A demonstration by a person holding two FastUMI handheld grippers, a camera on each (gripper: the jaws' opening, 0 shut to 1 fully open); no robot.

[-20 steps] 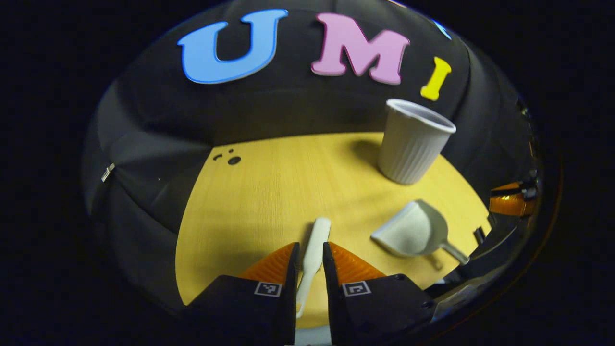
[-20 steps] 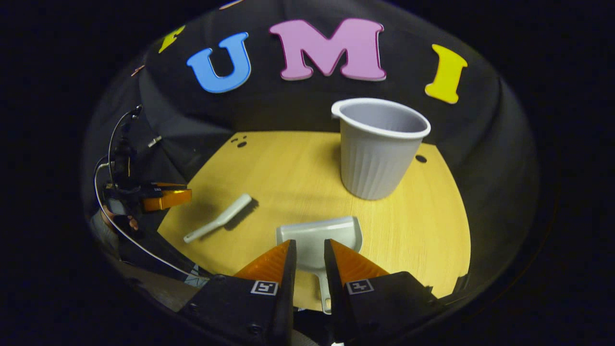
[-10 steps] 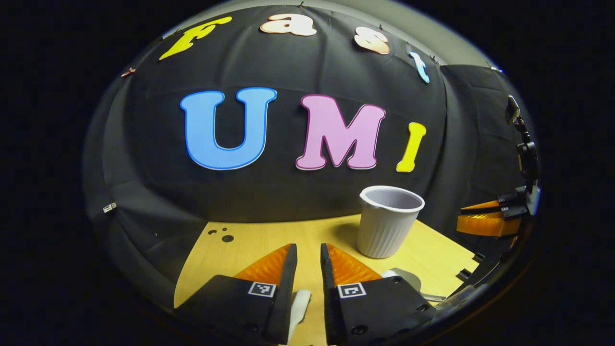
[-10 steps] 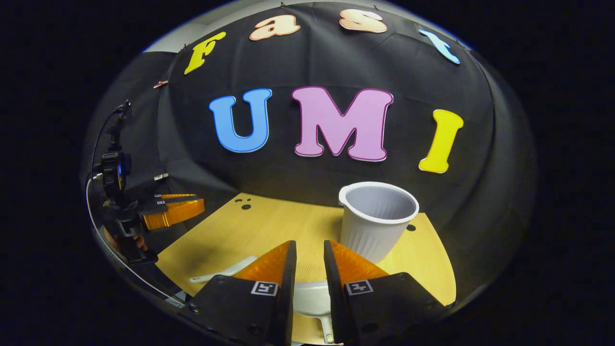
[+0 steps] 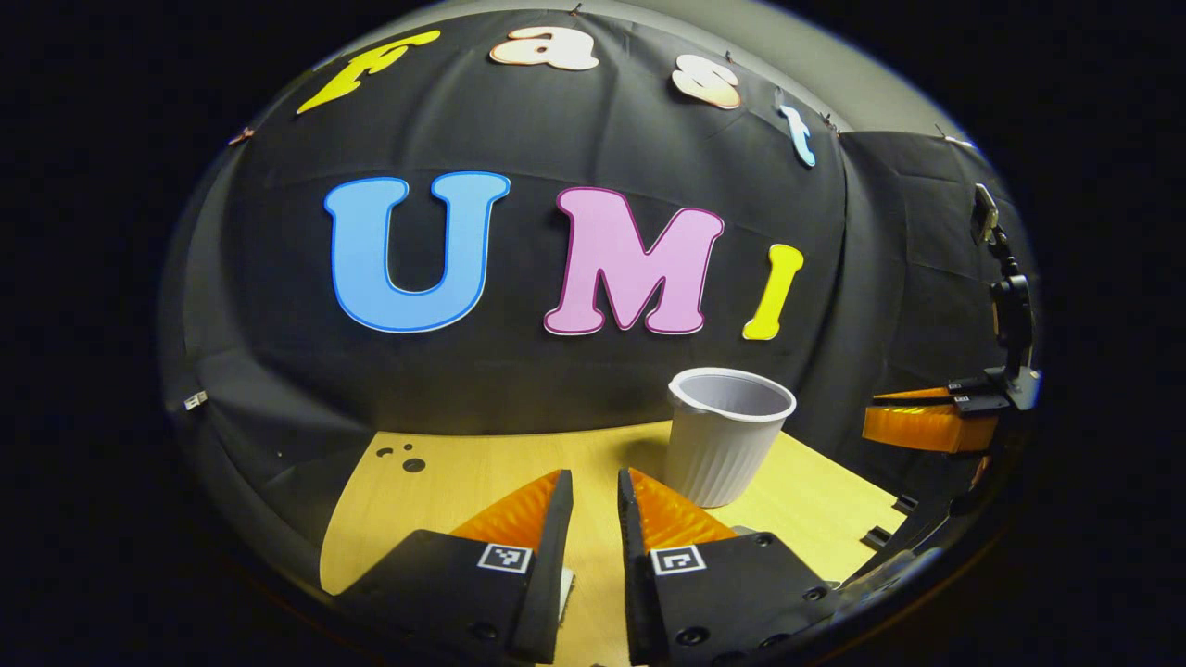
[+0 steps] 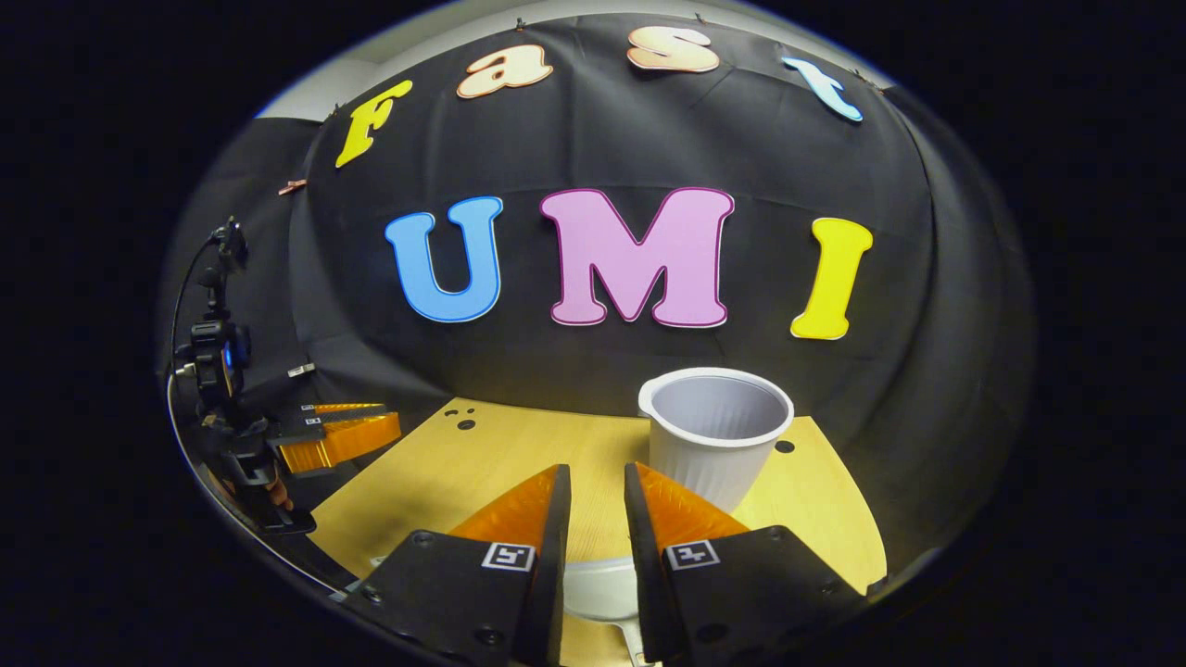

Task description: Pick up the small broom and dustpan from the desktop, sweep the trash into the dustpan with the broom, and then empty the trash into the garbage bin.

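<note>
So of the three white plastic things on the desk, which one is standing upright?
The ribbed garbage bin, mouth up at the back. The dustpan and the broom lie low behind the fingers.

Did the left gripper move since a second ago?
Yes. The left gripper has tipped up and pulled back: the bin sits lower in its view, and the broom has nearly slipped beneath its jaws.

The left gripper [image 5: 595, 491] hangs over the desk [image 5: 445, 482], fingers slightly parted and empty. A sliver of the broom [image 5: 566, 586] shows below them. The bin [image 5: 723, 440] stands upright ahead-right; the right gripper [image 5: 927, 419] sits farther right.
</note>
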